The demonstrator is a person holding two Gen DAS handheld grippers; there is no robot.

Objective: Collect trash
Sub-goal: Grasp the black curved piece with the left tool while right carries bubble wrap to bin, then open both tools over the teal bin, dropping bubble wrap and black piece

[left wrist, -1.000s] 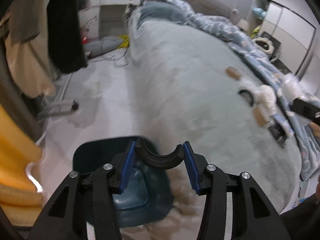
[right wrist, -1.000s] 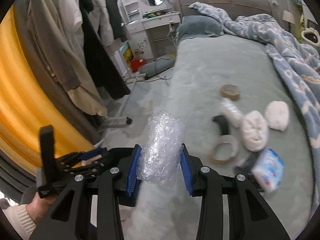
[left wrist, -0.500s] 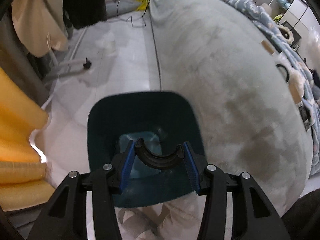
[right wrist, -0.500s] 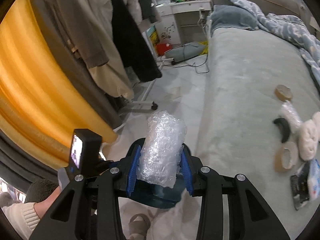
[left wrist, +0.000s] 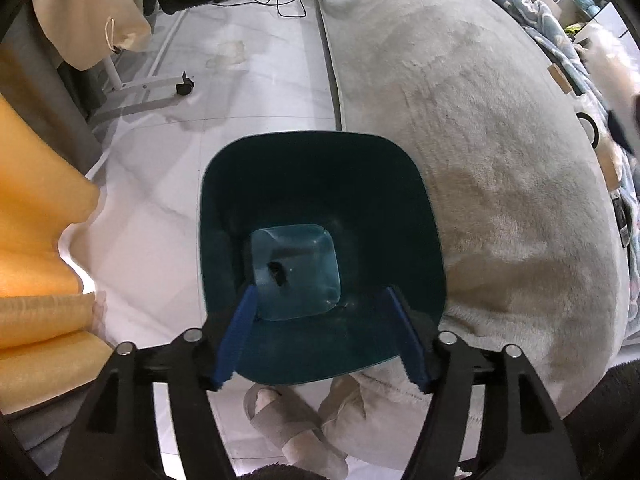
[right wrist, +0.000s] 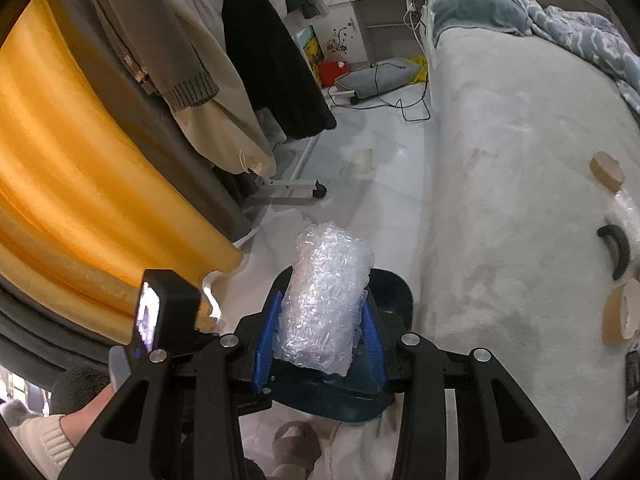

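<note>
The bed (left wrist: pixel 500 160) presses its edge against the bin (left wrist: pixel 320 160); bare floor lies on the bin's far side. Above the bin, the right gripper (right wrist: pixel 320 320) clamps a bubble-wrap roll (right wrist: pixel 326 296). The left gripper (left wrist: pixel 324 332), jaws just opened, holds nothing; a dark scrap (left wrist: pixel 277 271) lies on the bin's bottom.

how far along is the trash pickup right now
Done: a small black piece lies at the bottom of the bin, under the open left gripper, whose jaws have just been opening. In hand: the right gripper grips a bubble wrap roll above the bin. Left: tape rolls and other bits on the bed.
</note>
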